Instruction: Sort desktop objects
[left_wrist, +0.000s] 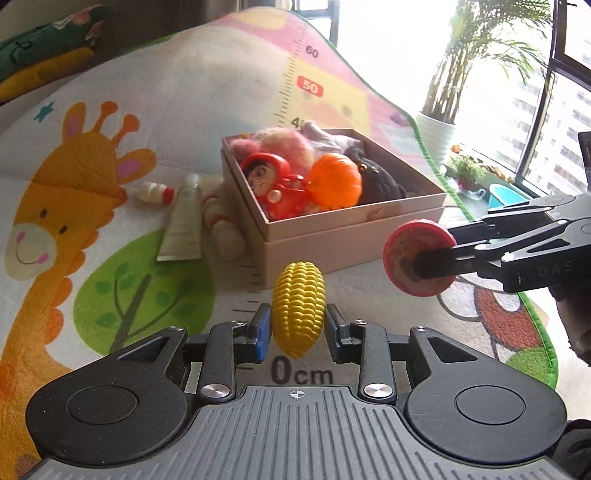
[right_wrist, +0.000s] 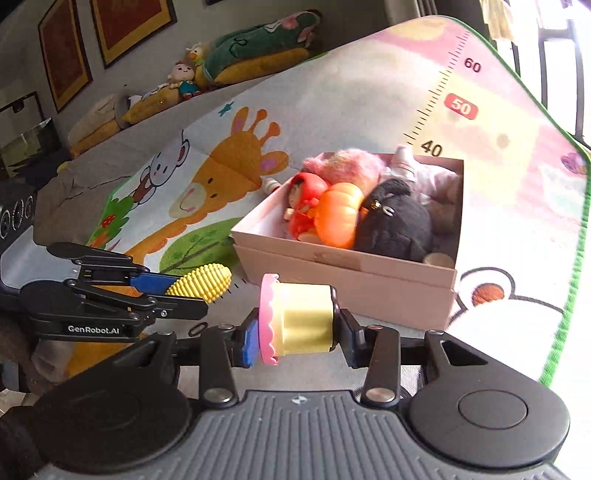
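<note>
My left gripper (left_wrist: 298, 325) is shut on a yellow toy corn cob (left_wrist: 298, 312), held above the play mat in front of the pink cardboard box (left_wrist: 332, 236). The corn (right_wrist: 201, 282) and the left gripper (right_wrist: 184, 293) also show at the left of the right wrist view. My right gripper (right_wrist: 295, 326) is shut on a toy cupcake (right_wrist: 295, 319) with a pink frill and pale yellow cup. That cupcake (left_wrist: 419, 258) shows in the left wrist view, right of the box. The box (right_wrist: 351, 280) holds a red doll (left_wrist: 275, 184), an orange pumpkin (left_wrist: 334, 181), a black plush (left_wrist: 380, 181) and a pink fluffy toy (left_wrist: 280, 142).
On the mat left of the box lie a white tube (left_wrist: 184, 221), a small white bottle with red cap (left_wrist: 155, 194) and a white striped toy (left_wrist: 221, 225). A potted plant (left_wrist: 439, 129) stands by the window on the right. Cushions (right_wrist: 258, 51) lie beyond the mat.
</note>
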